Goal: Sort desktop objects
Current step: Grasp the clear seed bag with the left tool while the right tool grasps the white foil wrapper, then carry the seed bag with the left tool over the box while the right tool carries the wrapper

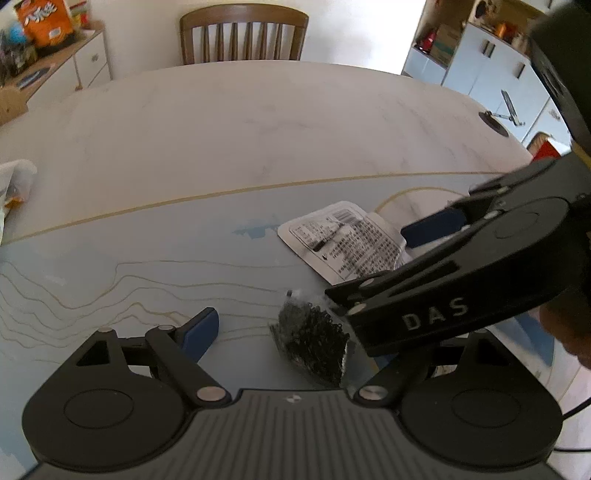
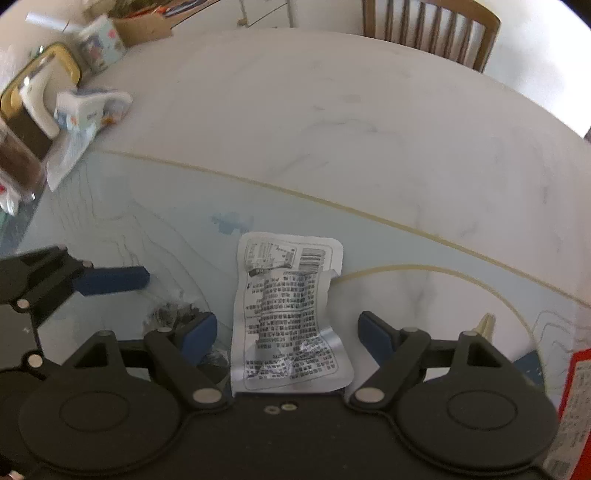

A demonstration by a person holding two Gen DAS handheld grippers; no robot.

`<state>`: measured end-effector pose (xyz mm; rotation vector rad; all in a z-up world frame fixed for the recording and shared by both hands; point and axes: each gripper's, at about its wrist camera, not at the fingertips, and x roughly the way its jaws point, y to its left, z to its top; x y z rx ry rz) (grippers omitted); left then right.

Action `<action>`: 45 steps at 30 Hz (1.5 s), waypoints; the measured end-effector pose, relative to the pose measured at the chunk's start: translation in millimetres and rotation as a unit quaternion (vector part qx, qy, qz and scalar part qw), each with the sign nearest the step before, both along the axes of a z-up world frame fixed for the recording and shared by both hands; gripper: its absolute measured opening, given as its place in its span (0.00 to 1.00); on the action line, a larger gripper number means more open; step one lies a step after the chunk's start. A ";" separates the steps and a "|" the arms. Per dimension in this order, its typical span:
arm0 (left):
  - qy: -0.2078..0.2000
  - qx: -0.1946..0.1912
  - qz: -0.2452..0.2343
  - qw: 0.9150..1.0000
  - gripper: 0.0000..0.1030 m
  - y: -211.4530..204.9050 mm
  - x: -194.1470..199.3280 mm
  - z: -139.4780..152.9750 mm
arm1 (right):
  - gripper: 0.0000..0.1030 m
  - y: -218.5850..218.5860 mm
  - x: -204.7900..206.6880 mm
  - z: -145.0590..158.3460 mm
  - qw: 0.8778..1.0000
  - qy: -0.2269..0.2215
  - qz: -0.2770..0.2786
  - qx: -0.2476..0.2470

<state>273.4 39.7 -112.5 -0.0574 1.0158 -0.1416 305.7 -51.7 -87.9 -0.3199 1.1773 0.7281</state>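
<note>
The right gripper (image 2: 287, 334) is low over the table, its blue-padded jaws spread wide on either side of a flat silver foil sachet with black print (image 2: 290, 314), which lies on the pale blue desk mat with thin gold lines (image 2: 155, 221). The left gripper (image 1: 295, 332) sits just beside it, also spread open, astride a small clear bag of black bits (image 1: 314, 338). The right gripper's black body crosses over the left one's right finger, hiding it. A wooden slat-back chair (image 1: 243, 35) stands at the white marbled table's (image 1: 240, 122) far edge.

Black gripper bodies, blue pads (image 2: 195, 334), silver screws, white "DAS" lettering (image 1: 434, 314).
</note>
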 end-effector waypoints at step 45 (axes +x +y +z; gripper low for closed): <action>-0.005 -0.001 -0.036 0.999 0.38 -14.4 -16.8 7.3 | 0.57 -65.3 -20.9 4.7 0.998 -0.011 -0.067 -0.017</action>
